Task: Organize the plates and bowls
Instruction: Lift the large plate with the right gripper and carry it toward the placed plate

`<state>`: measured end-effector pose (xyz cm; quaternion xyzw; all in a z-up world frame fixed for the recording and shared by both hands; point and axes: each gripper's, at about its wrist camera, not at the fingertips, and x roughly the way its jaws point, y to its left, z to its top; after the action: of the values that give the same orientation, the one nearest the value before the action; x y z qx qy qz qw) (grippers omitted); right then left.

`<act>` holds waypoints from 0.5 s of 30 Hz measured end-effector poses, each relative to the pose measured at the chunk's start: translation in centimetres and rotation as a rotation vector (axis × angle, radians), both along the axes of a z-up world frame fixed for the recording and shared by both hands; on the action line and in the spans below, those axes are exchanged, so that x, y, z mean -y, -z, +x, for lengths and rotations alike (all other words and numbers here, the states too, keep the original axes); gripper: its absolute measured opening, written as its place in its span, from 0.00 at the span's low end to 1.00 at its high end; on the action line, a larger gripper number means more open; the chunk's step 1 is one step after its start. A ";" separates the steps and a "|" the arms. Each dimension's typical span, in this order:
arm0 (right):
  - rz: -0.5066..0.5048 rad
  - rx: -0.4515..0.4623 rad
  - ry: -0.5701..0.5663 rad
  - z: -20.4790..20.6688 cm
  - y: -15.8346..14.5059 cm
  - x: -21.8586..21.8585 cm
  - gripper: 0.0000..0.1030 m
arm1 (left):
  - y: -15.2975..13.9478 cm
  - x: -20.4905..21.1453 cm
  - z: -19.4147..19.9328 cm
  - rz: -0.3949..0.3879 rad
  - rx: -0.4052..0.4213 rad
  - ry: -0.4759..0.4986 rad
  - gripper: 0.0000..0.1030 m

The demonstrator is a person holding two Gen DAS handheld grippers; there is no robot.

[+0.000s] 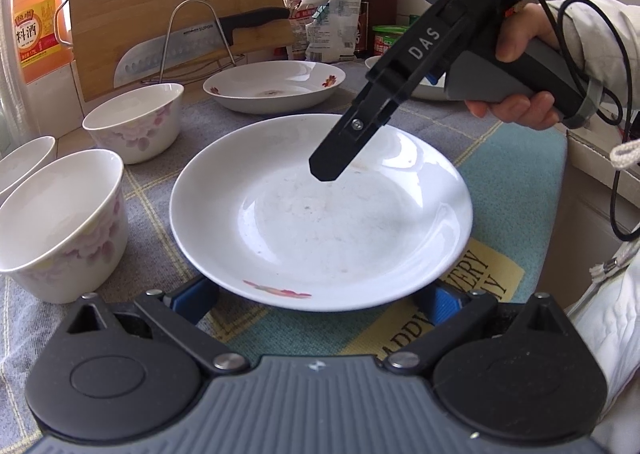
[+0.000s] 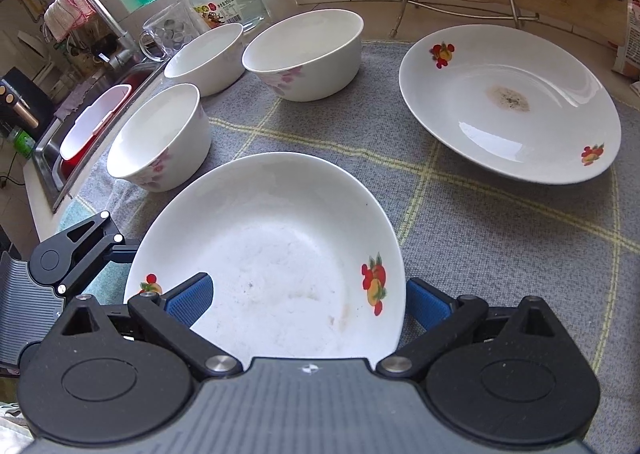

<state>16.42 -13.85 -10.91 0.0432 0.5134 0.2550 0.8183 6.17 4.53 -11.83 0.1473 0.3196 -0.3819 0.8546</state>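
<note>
Three floral bowls (image 2: 160, 138) sit upper left, two fruit-print plates (image 2: 508, 102) centre and right, both grippers (image 2: 308, 298) spread wide, empty.

Both wrist views look down, close, sharing the near plate (image 1: 320, 214).

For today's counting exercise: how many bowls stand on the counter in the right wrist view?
3 bowls, all left of the plates: one nearest, beside the near plate; one behind it, toward the sink; one further right, in front of the glass jar. None seems hidden.
</note>
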 end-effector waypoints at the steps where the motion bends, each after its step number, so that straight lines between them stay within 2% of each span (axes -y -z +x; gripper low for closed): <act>1: 0.002 -0.003 -0.009 0.1 0.0 -0.1 1.00 | 0.0 0.0 -0.1 0.001 0.001 0.002 1.00; 8: 0.020 -0.021 -0.061 1.0 0.0 0.0 1.00 | -0.1 0.1 0.0 0.005 -0.004 0.010 1.00; 15: 0.051 -0.054 -0.085 1.8 -0.2 0.4 0.91 | -0.1 0.2 0.2 0.011 -0.009 0.022 1.00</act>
<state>18.27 -14.30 -10.70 0.0492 0.5302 0.3011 0.7911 6.37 4.32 -11.68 0.1539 0.3240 -0.3903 0.8479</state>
